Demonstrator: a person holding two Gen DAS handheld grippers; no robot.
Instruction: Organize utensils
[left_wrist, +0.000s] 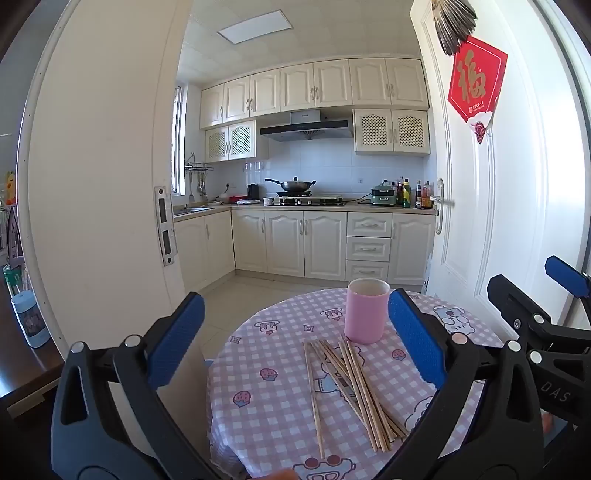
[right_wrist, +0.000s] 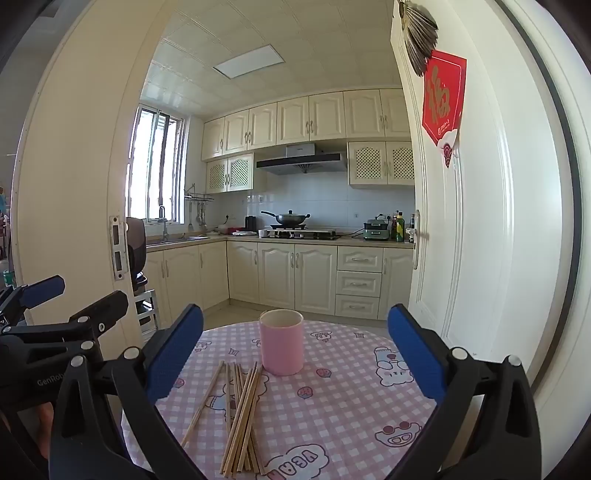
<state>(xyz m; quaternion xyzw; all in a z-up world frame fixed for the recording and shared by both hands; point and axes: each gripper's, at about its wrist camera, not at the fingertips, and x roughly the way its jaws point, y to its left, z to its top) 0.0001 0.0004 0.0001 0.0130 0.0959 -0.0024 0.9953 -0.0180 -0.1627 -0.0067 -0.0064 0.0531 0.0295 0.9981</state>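
Observation:
A pink cup (left_wrist: 365, 312) stands upright and looks empty on a round table with a pink checked cloth (left_wrist: 273, 373). Several wooden chopsticks (left_wrist: 354, 387) lie loose in a pile just in front of the cup. My left gripper (left_wrist: 295, 339) is open and empty, held above the table's near edge. In the right wrist view the cup (right_wrist: 281, 341) and the chopsticks (right_wrist: 240, 406) lie ahead, on the cloth (right_wrist: 332, 406). My right gripper (right_wrist: 295, 350) is open and empty. The right gripper shows at the right of the left view (left_wrist: 532, 291), the left gripper at the left of the right view (right_wrist: 74, 299).
An open white door (left_wrist: 491, 206) stands close on the right of the table. A door frame (left_wrist: 99, 206) is on the left. Beyond lies a kitchen with cabinets (left_wrist: 295, 247) and a stove. A bottle (left_wrist: 31, 321) stands on a dark surface at far left.

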